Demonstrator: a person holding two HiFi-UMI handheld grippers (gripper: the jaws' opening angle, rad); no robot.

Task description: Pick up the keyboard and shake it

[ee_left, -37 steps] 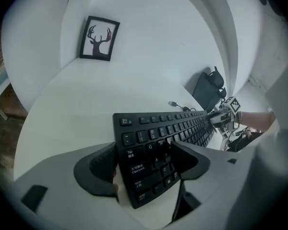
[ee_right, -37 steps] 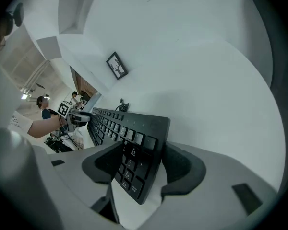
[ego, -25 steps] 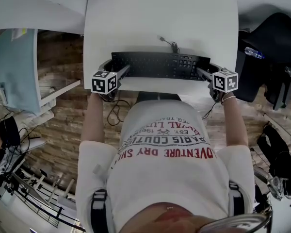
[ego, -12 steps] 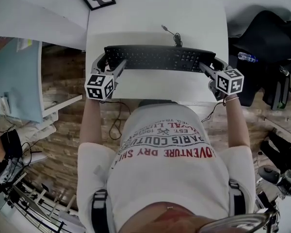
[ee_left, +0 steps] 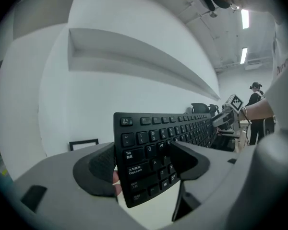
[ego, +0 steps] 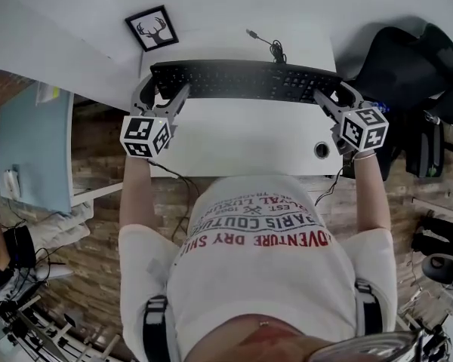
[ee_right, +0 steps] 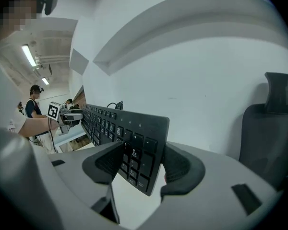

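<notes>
The long black plastic keyboard [ego: 245,81] hangs above the white desk's [ego: 241,138] far side. The left gripper [ego: 161,90] and right gripper [ego: 337,96] clamp its ends. It looks light, stiff and probably slick, so end grips suit.

The counter [ego: 241,138] is white and plain, with a small round hole [ego: 322,150] near its front right corner. At its far left corner is a black-framed picture [ego: 152,28] of antlers. A thin dark cable [ego: 266,44] lies near the far edge.
</notes>
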